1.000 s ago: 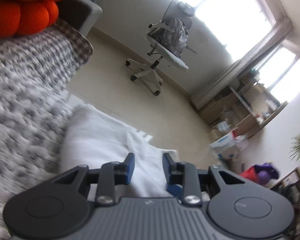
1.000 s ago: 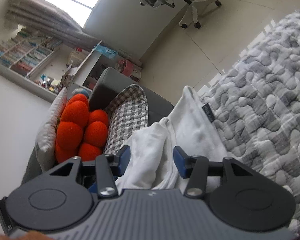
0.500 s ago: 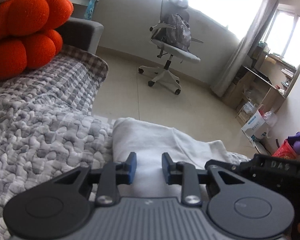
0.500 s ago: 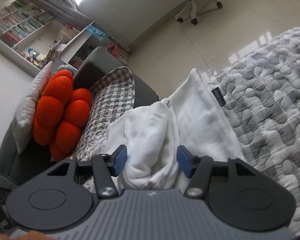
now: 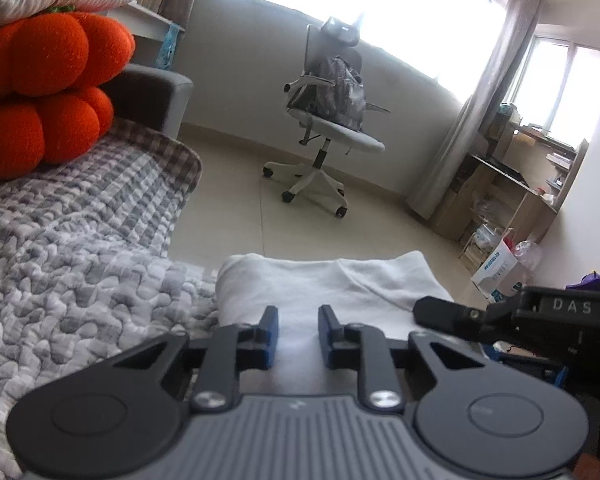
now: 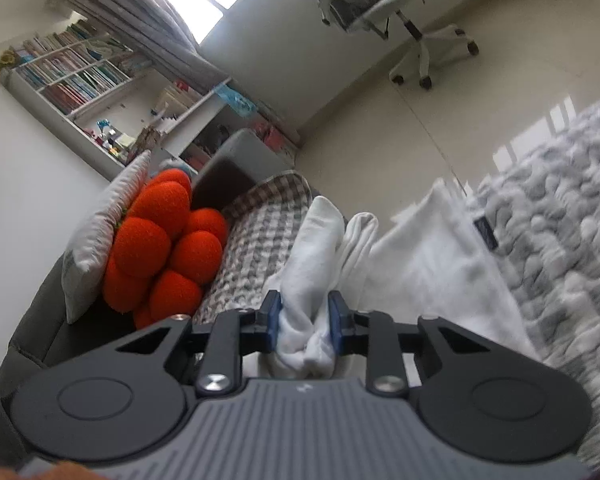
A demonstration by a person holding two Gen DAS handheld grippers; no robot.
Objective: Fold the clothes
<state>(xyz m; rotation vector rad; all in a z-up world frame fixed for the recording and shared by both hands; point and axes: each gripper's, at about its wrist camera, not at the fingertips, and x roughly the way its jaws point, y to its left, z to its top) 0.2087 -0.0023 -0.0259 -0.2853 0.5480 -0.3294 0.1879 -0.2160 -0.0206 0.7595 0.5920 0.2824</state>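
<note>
Right hand-held gripper [image 6: 303,322] closing, pads pinching bunched white garment [image 6: 428,268], whose near end hides beneath it.

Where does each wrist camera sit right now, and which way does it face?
Left wrist: behind the left tool, closing over the white garment, facing the office chair; right tool at right edge.
Right wrist: behind the right tool, closing with bunched garment between its pads, facing the orange cushion.
Shared: garment, cushion, chair, grey quilt.
</note>
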